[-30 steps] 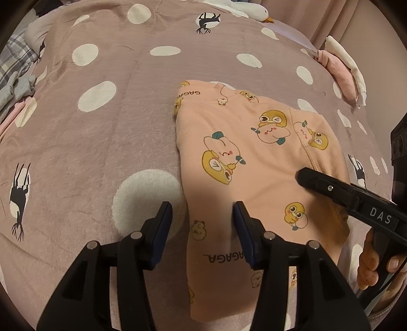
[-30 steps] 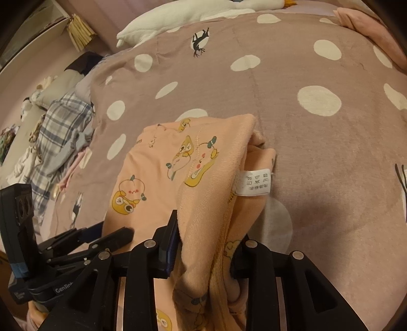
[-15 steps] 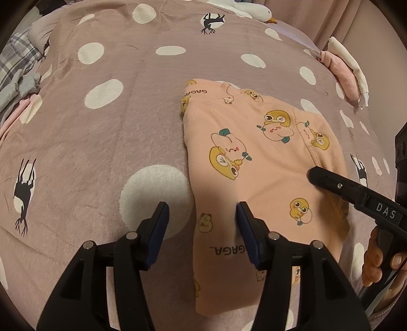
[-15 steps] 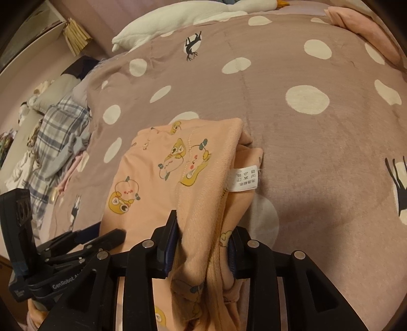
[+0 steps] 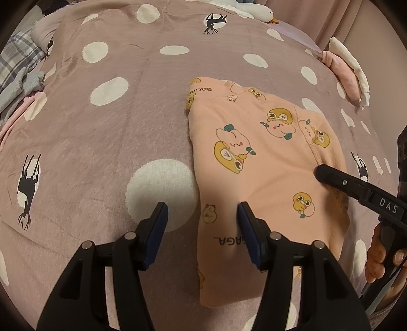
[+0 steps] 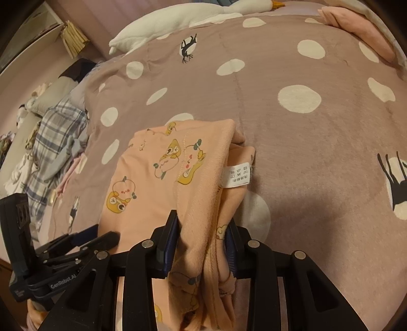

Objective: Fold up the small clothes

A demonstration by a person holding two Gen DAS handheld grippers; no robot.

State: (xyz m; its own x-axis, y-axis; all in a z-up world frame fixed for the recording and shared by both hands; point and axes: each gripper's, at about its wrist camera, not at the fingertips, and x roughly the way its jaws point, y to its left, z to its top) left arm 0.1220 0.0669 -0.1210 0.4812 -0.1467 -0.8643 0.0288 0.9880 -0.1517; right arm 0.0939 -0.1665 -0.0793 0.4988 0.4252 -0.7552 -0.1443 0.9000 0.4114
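Note:
A peach child's garment (image 5: 254, 165) printed with cartoon ducks lies partly folded on the bed. My left gripper (image 5: 202, 229) is open and low over it, its jaws astride the garment's left edge without pressing it. My right gripper (image 6: 202, 242) is shut on a bunched fold of the same garment (image 6: 147, 183), lifted a little at its right side. A white care label (image 6: 237, 175) shows on that raised fold. The right gripper (image 5: 321, 173) reaches in from the right in the left wrist view. The left gripper (image 6: 101, 234) shows at the lower left in the right wrist view.
A mauve bedspread (image 5: 101, 140) with white dots and black deer prints covers the bed. Plaid and pale clothes (image 6: 51, 132) are heaped at its left side. Pink and white folded cloth (image 5: 340, 73) lies at the far right. A white goose plush (image 5: 254, 10) lies at the head. A hand (image 5: 379, 259) holds the right gripper.
The left jaws have widened a little over the garment's edge. The right gripper keeps its hold on the fold and has barely shifted.

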